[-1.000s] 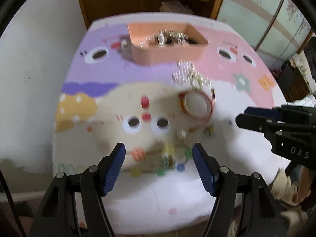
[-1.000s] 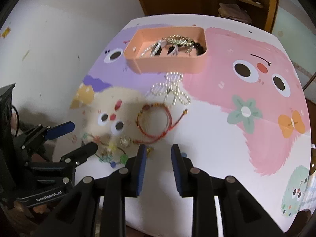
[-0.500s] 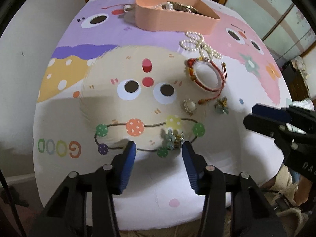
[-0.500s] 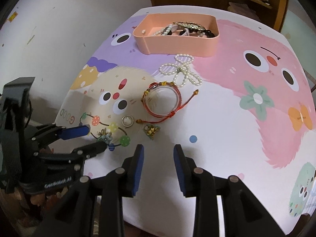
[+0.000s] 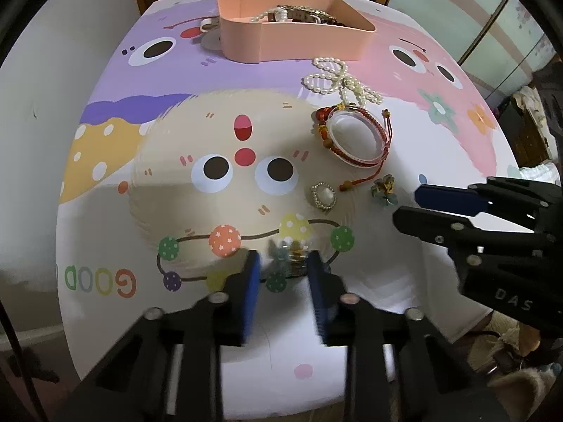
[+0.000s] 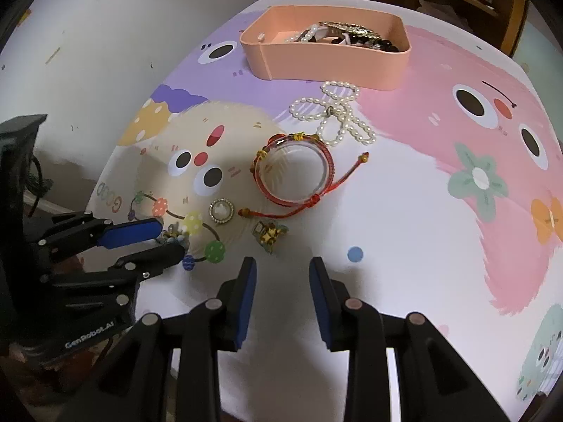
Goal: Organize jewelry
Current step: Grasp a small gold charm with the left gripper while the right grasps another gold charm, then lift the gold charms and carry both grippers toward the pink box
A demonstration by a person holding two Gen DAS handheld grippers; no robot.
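A small greenish flower brooch lies on the cartoon table mat between the blue pads of my left gripper. The jaws are closing around it, with a thin gap still showing. My right gripper stands open with nothing between its fingers, and a second flower brooch lies just ahead of its left finger. Further out lie a round pearl brooch, a red cord bracelet and a pearl necklace. The pink tray at the far edge holds several pieces.
A white wall runs along the mat's left side, with a wooden cabinet behind the tray. The right gripper reaches in from the right of the left wrist view. The mat's pink right half is bare. The table's near edge lies just below both grippers.
The left jaws have narrowed from wide apart to close around the flower brooch. Both grippers have sunk toward the mat, and the jewelry looks nearer.
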